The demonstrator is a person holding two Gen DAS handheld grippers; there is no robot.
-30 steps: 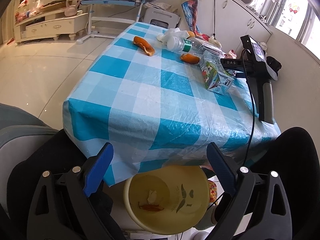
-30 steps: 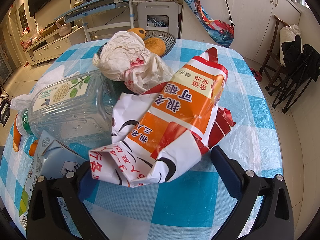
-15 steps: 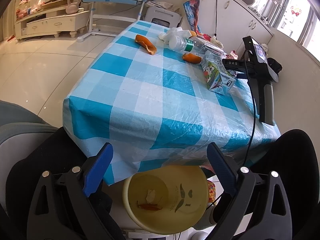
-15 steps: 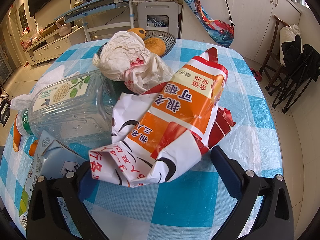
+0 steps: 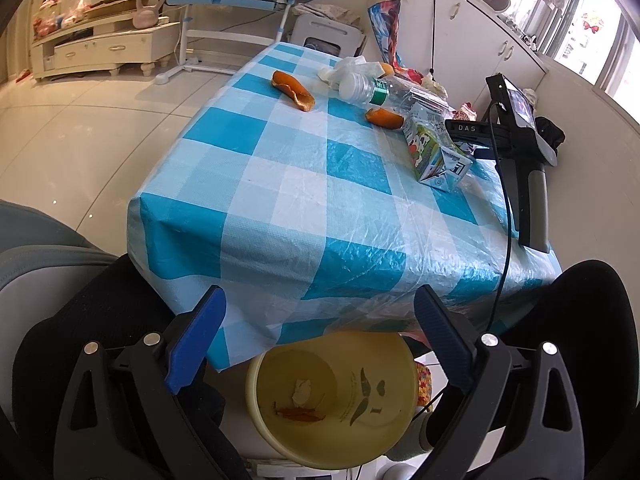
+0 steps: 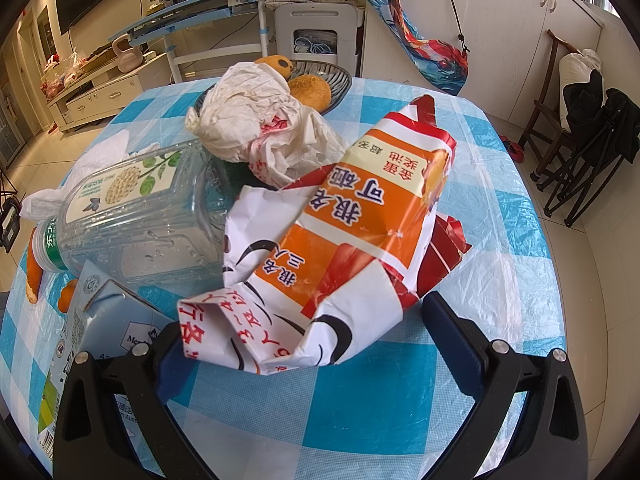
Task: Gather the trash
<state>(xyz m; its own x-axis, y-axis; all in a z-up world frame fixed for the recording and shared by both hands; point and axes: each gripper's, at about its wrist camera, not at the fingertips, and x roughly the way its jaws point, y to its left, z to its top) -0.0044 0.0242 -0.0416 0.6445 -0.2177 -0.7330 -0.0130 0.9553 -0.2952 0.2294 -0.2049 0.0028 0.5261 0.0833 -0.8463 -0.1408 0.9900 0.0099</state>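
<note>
Nothing moved since earlier, left gripper (image 5: 320, 336) wide apart over yellow bin (image 5: 332, 400), right gripper (image 6: 296, 344) spread round orange wrapper (image 6: 340, 240), unpinched.

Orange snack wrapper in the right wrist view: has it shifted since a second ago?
No. The orange snack wrapper lies in the same place against the clear plastic bottle, between the right gripper's open jaws.
</note>
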